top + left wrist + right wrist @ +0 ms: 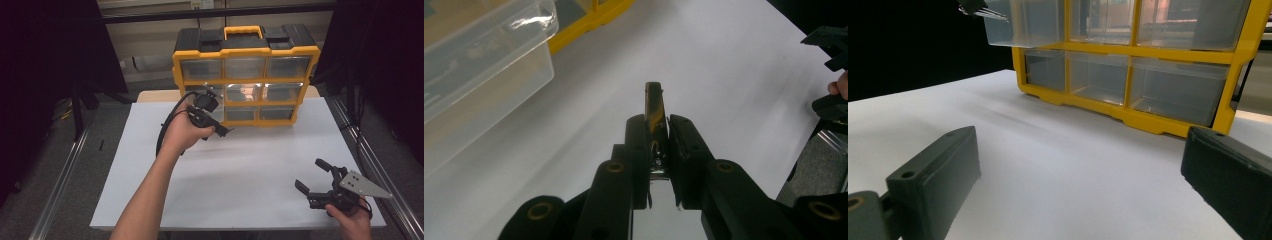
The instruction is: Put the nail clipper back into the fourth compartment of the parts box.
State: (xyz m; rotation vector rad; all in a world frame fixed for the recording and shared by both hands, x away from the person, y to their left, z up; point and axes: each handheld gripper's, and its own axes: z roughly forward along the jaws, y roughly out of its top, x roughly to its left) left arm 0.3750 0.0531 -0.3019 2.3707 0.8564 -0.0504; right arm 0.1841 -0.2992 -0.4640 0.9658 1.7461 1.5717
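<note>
Metal glints from the thin, flat, dark-and-brassy strip pinched between my left gripper's two black jaws; its tip pokes out past the pads while its shiny lower end runs back between them toward the camera. What the piece is I cannot tell, since only its narrow edge faces me, and from the high view it is too small to make out at all. My left gripper is closed on it and held above the white table sheet, just in front of the lower left corner of the yellow-framed plastic organiser with clear drawers and a black top. One clear plastic drawer stands pulled out of that frame, near the strip in my left gripper view, but cut off by the edge, so its contents are a blur. I can read no brand, label or writing anywhere on the organiser, the drawers or the grippers. In my right gripper view the pulled-out drawer shows at the top left with something dark and thin at its corner, hard to identify. My right gripper sits well apart from the organiser, low at the table's near right corner, its jaws spread wide with nothing between them, a grey three-cornered plate on its top.
</note>
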